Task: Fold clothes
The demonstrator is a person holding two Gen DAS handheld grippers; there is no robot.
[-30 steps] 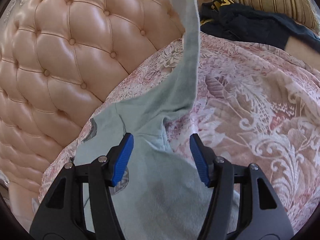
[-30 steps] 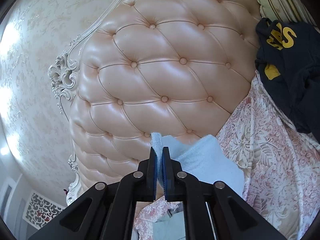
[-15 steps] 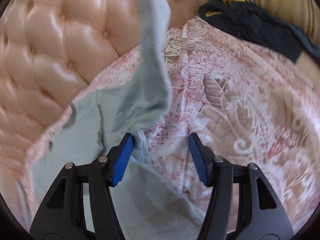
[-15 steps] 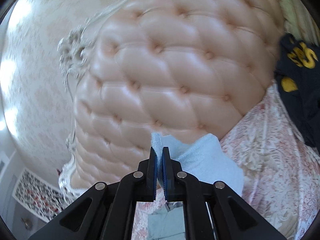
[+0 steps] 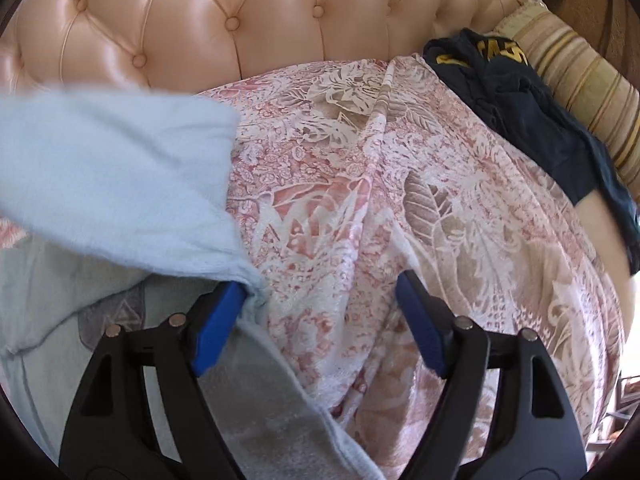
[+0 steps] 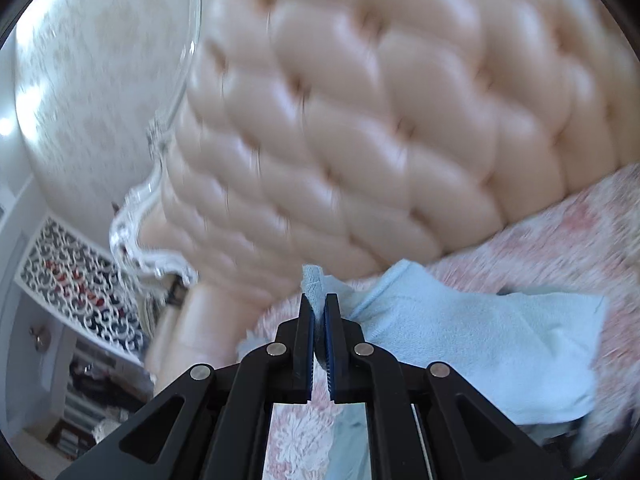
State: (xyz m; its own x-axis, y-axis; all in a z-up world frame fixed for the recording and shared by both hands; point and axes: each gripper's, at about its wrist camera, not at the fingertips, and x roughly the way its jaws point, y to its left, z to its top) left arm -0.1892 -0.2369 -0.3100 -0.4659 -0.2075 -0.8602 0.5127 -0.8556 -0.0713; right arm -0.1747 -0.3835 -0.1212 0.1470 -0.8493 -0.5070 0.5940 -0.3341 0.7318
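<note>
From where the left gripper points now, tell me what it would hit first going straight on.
Most likely the pink flowered bedspread, bare between the opening jaws of the left gripper. The light blue garment only brushes its left pad; depth is unclear.

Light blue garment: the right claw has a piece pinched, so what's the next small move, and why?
Probably carry the pinched sleeve across and lay it onto the light blue garment body. The right claw is shut on its edge with fabric trailing over the bedspread, while the left claw is opening, gripping nothing.
</note>
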